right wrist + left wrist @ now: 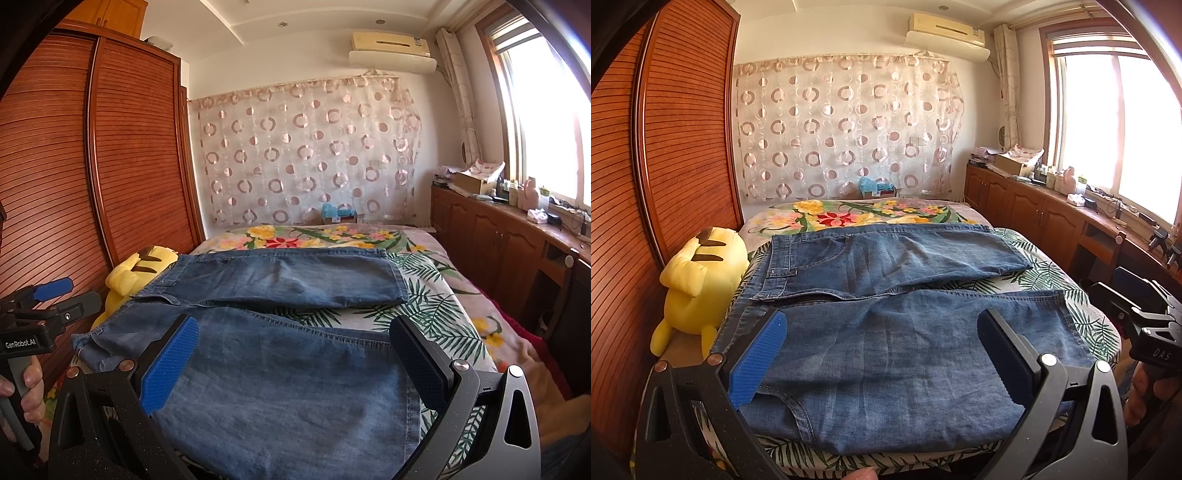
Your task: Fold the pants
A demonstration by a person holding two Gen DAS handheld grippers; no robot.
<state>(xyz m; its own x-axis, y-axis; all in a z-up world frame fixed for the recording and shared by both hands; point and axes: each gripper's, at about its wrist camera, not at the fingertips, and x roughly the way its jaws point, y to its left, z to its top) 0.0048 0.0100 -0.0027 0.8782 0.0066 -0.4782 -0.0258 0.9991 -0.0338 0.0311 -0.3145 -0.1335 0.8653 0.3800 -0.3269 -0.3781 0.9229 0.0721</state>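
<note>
the jeans (886, 314) lie spread flat on the bed (1082, 317), waistband beside the yellow plush toy (698, 284). the left gripper (882, 354) and the right gripper (295, 358) both hover wide open over the near leg, holding nothing. best to pinch that leg's near edge at two spread points and lift evenly.

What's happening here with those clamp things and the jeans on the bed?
A person holds a two-finger gripper in each hand and is about to fold a pair of blue jeans. The jeans lie spread flat on the bed, legs side by side, beside a yellow plush toy. The left gripper and the right gripper both hover open over the near leg, gripping nothing. No fold is made yet.
</note>
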